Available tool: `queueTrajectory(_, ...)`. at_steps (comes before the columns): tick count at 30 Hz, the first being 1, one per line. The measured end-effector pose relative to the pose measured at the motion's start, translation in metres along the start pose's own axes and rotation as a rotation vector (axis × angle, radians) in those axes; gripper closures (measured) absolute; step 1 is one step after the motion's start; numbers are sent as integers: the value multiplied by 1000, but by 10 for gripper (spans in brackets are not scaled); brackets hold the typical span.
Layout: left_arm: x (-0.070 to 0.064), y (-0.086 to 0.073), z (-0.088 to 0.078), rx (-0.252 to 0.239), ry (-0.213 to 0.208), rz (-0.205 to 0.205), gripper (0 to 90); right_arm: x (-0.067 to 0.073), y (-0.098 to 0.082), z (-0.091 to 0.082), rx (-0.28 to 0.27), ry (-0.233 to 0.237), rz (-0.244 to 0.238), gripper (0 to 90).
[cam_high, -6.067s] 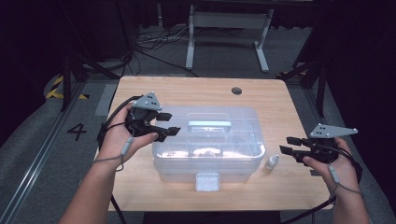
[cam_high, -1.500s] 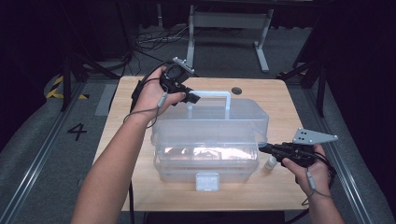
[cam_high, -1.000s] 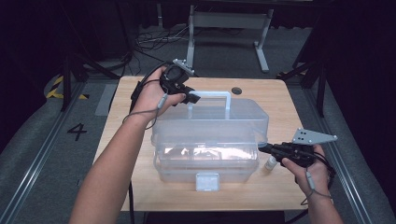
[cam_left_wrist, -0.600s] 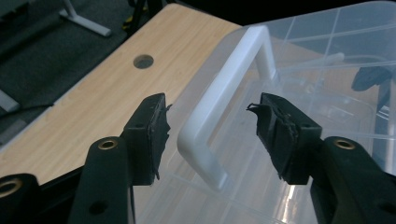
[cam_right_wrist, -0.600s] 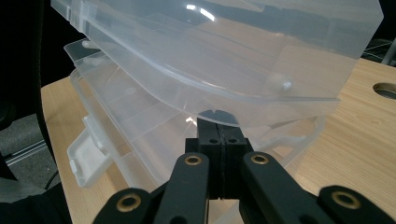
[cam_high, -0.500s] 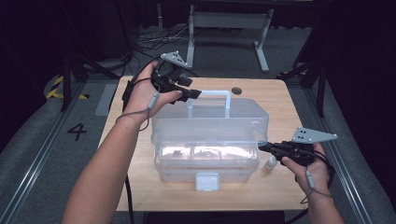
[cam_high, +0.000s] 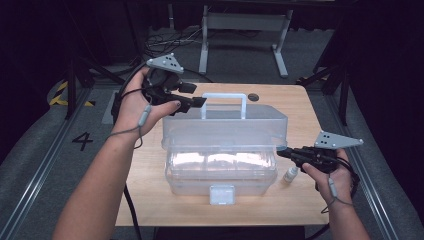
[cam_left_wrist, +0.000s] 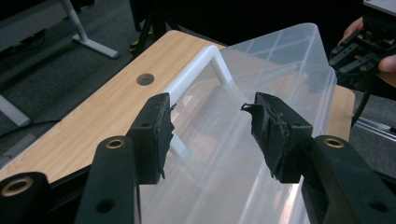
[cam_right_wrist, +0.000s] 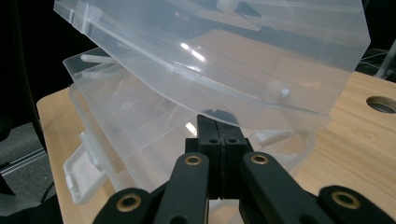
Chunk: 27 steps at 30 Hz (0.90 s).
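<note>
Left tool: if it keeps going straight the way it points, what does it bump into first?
Probably the raised clear lid of the plastic box; its white handle sits just left of that line. The left tool is open. Depth is hard to judge.

Box lid (cam_high: 225, 122), flat on the box six seconds back, now stands raised. Left gripper (cam_high: 196, 101), at the white handle (cam_high: 223, 97) a second ago, sits up and left of it, jaws just opened, nothing between them.
</note>
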<state>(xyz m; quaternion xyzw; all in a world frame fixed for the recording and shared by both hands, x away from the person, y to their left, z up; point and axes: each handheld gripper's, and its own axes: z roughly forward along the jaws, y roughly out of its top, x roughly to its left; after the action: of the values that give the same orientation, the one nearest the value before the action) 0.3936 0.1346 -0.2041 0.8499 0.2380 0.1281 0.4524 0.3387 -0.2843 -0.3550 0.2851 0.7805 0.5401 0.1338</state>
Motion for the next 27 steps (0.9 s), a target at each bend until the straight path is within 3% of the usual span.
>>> queueTrajectory(14,-22,-38,-36,-70,3,-6,508,0,10,7,-25,-5,-2,900)
queueTrajectory(19,-24,-58,-48,-117,-40,-50,515,-2,13,7,-35,-16,7,900)
queueTrajectory(22,-26,-68,-54,-149,-35,-55,526,-2,15,8,-46,-23,16,900)
queueTrajectory(27,-30,-87,-56,-157,4,-56,528,-3,17,9,-52,-34,16,900)
